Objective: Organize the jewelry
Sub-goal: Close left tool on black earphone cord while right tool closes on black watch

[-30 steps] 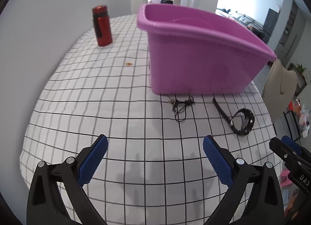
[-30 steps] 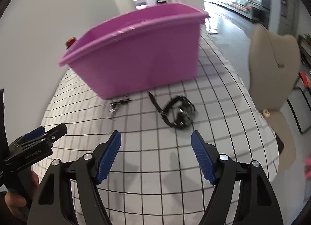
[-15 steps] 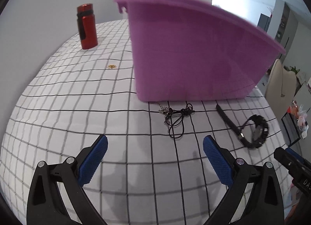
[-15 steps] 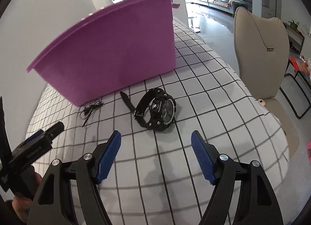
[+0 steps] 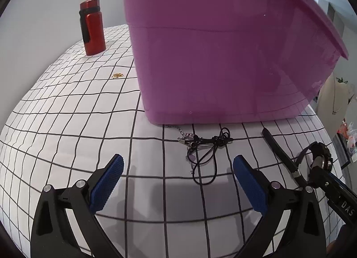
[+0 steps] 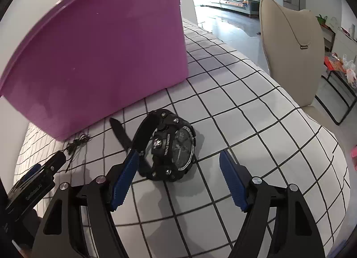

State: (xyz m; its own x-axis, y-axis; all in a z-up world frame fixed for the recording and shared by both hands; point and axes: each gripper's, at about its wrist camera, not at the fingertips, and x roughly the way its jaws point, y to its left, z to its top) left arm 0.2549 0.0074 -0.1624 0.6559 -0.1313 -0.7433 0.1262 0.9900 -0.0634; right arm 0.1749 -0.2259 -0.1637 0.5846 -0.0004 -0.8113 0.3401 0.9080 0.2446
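The purple tub [image 5: 223, 57] fills the upper half of both views, and its rim runs out of the top of each frame, so nothing of its inside shows. In the left wrist view its base hides the far end of a thin silver chain that leads out to the black cord necklace [image 5: 207, 148], a loose tangle on the checked tablecloth [image 5: 67, 124] at the centre of the frame, just beyond the left gripper [image 5: 177, 175]. That gripper's blue pads stand wide apart, with nothing between them.

The black watch [image 6: 171, 146] lies at the centre of the right wrist view, face legible, one strap end reaching toward the tub. The right gripper [image 6: 178, 173] is spread wide around it; its left pad sits just beside the strap loop, and whether it touches cannot be told. The other pad is clear of the case.

In the left wrist view the watch [image 5: 316, 157] shows only at the right edge, partly covered by the right gripper's black arm. There alone appear the red bottle [image 5: 92, 28] at upper left and a small gold piece [image 5: 117, 75] too tiny to identify. Only the right wrist view shows the beige necklace bust [image 6: 290, 46] at upper right; there the cord necklace [image 6: 77, 144] is a small blurred tangle.
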